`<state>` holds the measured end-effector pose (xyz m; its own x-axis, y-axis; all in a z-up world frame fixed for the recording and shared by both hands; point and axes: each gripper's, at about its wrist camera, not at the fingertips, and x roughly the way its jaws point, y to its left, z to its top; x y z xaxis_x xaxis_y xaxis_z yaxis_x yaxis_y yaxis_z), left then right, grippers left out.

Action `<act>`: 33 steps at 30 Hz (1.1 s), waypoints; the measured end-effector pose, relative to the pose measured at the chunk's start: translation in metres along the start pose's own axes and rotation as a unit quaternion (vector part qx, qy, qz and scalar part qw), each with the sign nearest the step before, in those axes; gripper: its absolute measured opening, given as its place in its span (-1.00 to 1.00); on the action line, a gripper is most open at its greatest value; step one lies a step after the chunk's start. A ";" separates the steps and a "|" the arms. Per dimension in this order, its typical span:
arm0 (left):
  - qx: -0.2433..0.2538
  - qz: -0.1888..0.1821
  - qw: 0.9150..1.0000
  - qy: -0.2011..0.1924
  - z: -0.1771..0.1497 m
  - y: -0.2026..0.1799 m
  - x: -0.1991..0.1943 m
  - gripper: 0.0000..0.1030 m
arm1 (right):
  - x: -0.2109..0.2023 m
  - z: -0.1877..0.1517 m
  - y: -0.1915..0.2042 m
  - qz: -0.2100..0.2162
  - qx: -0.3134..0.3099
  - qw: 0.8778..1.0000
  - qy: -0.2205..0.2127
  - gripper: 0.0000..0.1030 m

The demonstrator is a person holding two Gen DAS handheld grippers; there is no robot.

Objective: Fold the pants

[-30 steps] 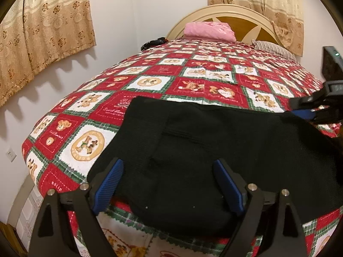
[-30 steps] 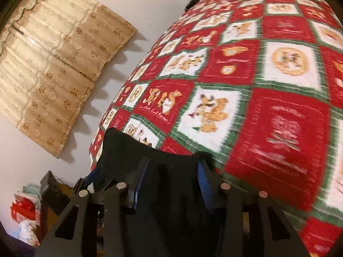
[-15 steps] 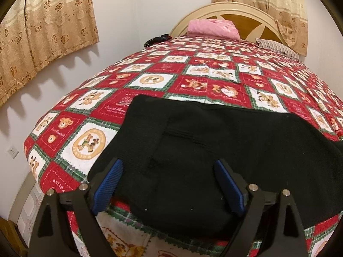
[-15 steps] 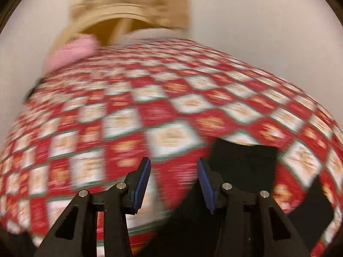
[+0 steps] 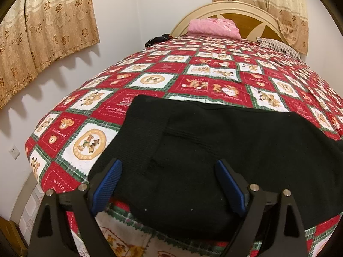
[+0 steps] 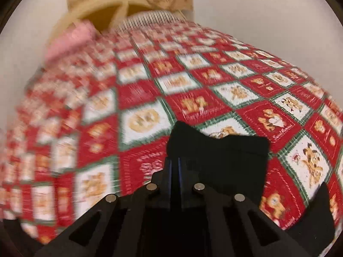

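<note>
**Pants laid out on the bed, right side just pinched shut**

Bedroom w/ gold curtains [image 5: 49, 32], and the whole work surface is a bed under a red/white teddy-bear quilt [image 5: 193, 81]. Pink folded cloth [image 5: 213, 28] sits way out ahead of the tool by the headboard [image 5: 240, 10], prob just parked out of the way.

The black pants [image 5: 214, 150] lie flat across the near edge of the quilt. Left gripper [image 5: 169, 184] hangs over the waist end w/ its jaws spread wide, fabric lying between and under the blue pads [image 5: 107, 184] but not squeezed, so imo it's lined up to grab, not holding yet.

Right gripper [image 6: 174, 167] is at the other end, its jaws have just been closing and are now together. Black cloth [image 6: 225, 156] sits right at and ahead of the tips, a corner poking up, but the frame's blurry, so can't tell if it actually caught the hem. My guess is that's the leg end meant to be carried over toward the waist.
</note>
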<state>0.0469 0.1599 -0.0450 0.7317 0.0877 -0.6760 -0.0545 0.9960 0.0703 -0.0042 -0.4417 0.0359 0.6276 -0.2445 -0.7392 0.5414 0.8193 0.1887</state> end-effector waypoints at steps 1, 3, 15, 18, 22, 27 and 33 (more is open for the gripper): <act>0.000 0.000 1.000 0.001 0.000 0.000 0.000 0.79 | -0.020 -0.002 -0.009 0.033 0.013 0.999 -0.020 -0.90; -0.001 0.001 1.000 0.002 0.000 0.000 0.000 0.79 | -0.057 -0.008 -0.030 0.087 0.044 0.994 -0.055 -0.90; -0.006 0.008 1.000 0.003 0.001 -0.001 0.002 0.84 | -0.133 -0.119 -0.174 0.130 0.175 0.969 -0.116 -0.90; -0.006 0.011 1.000 0.003 0.002 -0.002 0.003 0.85 | -0.126 -0.140 -0.180 0.123 0.179 0.971 -0.098 -0.89; -0.008 0.016 1.000 0.004 0.003 -0.003 0.004 0.88 | -0.116 -0.145 -0.188 0.130 0.197 0.969 -0.068 -0.87; -0.007 0.014 1.000 0.006 0.004 -0.003 0.004 0.90 | -0.144 -0.134 -0.190 0.032 0.183 0.980 -0.075 -0.60; -0.009 0.028 1.000 0.005 0.005 -0.005 0.003 0.95 | -0.180 -0.107 -0.153 -0.075 0.041 0.983 -0.164 -0.43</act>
<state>0.0532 0.1553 -0.0437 0.7209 0.1436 -0.6780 -0.1073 0.9896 0.0956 -0.2593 -0.4674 0.0709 0.6766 -0.5241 -0.5172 0.6761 0.7205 0.1544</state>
